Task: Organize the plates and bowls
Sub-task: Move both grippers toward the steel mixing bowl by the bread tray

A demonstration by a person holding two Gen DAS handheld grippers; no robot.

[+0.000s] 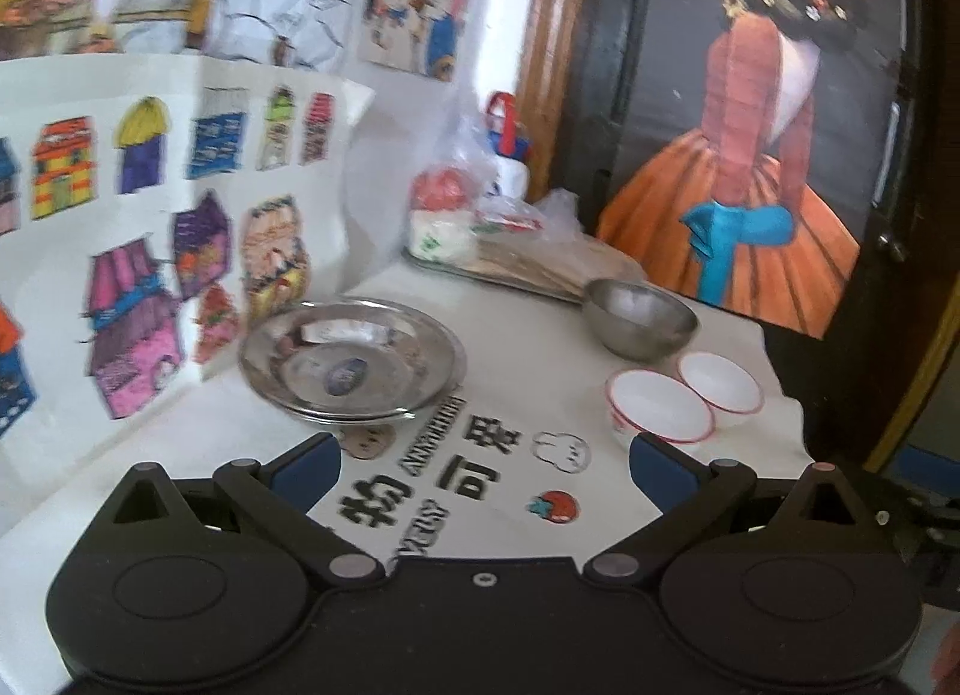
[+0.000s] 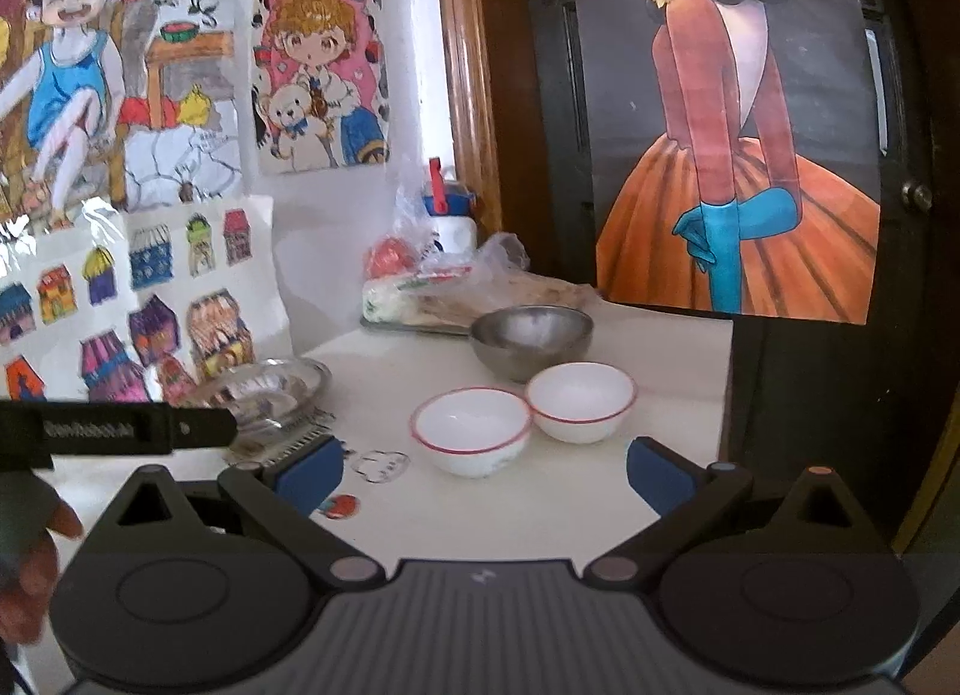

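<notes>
Plates (image 1: 354,359) of steel sat stacked at the table's (image 1: 528,329) left, two white bowls (image 2: 471,430) touching beside a steel bowl (image 2: 531,338) on the right, while you held your left gripper (image 1: 483,464) and right gripper (image 2: 483,467) spread wide, gripping nothing.

The left gripper (image 1: 483,470) has a smooth matte black body with two round raised housings, grey pivot pins, one small centre screw and blue pads (image 1: 309,464) on its black linkage fingers. The right gripper (image 2: 483,473) looks alike, but its centre panel is ribbed grey. A black bar with blurred white lettering crosses that view's left edge, above bare fingers (image 2: 27,581).
</notes>
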